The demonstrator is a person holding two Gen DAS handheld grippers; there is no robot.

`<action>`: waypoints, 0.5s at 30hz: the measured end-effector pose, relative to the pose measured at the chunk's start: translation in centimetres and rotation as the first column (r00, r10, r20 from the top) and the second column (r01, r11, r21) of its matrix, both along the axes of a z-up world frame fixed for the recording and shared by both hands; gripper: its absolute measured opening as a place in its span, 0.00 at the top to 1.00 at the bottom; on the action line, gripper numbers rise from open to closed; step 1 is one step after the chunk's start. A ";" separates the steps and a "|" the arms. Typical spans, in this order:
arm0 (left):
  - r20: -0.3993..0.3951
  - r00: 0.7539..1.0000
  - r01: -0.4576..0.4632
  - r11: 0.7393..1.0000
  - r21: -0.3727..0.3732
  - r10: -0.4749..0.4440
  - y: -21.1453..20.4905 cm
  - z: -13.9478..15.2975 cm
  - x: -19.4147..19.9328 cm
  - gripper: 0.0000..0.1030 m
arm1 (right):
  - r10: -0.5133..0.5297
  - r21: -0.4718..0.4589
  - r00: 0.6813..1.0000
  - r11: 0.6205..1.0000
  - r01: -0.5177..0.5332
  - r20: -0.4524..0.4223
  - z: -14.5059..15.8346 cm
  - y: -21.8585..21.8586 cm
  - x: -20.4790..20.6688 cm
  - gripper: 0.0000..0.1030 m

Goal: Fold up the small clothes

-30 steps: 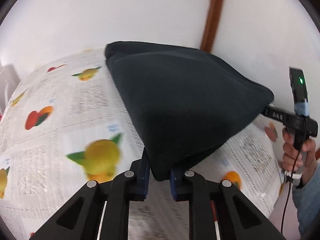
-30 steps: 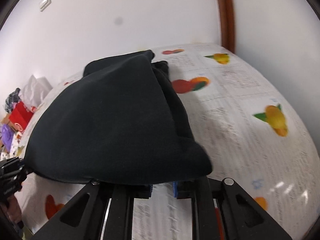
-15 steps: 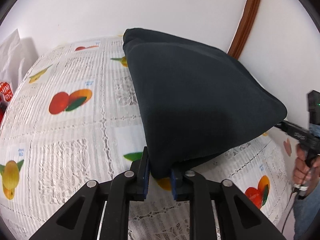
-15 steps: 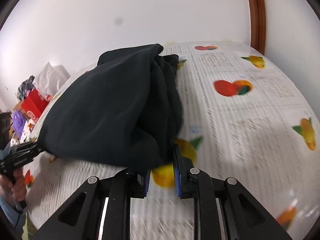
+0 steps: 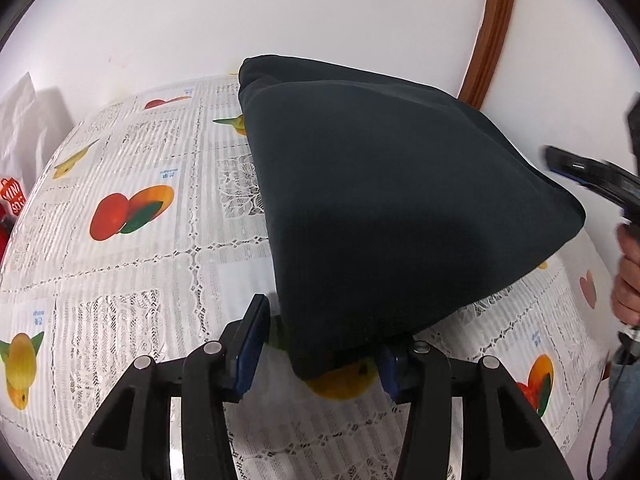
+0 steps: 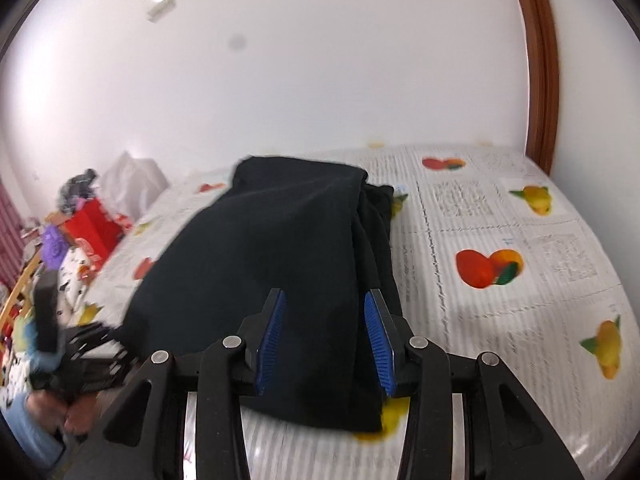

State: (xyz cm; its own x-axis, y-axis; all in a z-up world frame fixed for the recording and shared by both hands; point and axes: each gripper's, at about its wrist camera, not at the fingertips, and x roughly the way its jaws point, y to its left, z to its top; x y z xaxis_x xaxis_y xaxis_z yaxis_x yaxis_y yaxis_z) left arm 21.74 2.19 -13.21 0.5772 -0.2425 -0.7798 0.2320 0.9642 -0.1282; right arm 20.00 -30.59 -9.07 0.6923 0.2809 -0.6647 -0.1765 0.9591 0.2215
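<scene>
A dark, near-black garment lies folded over on the fruit-print tablecloth. My left gripper is open, its blue pads spread on either side of the garment's near corner. The garment also shows in the right wrist view, lying flat with a bunched edge on its right side. My right gripper is open, its blue pads apart just above the garment's near edge. The right gripper shows at the right edge of the left wrist view, and the left gripper at the left edge of the right wrist view.
A white wall and a brown door frame stand behind the table. A white bag and a red box among colourful clutter sit at the table's far left. The person's hand holds the right gripper at the table's right edge.
Both grippers have opened and let go of the garment. The cloth, held lifted and stretched a second ago, now rests on the table.
</scene>
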 end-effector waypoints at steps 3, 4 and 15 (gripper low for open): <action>0.005 1.000 -0.001 1.000 0.013 0.001 -0.2 -0.1 0.0 0.53 | -0.033 0.016 0.997 0.999 0.034 -0.067 -1.9 0.7 3.1 0.68; 0.006 1.000 -0.003 1.000 0.016 0.003 -0.2 -0.1 0.0 0.53 | -0.043 0.013 0.995 0.999 0.045 -0.089 -2.6 0.9 4.1 0.73; 0.002 1.000 0.004 1.000 0.019 -0.004 0.1 -0.3 0.4 0.52 | -0.083 0.132 0.996 0.987 0.086 -0.027 -2.9 -2.5 3.4 0.97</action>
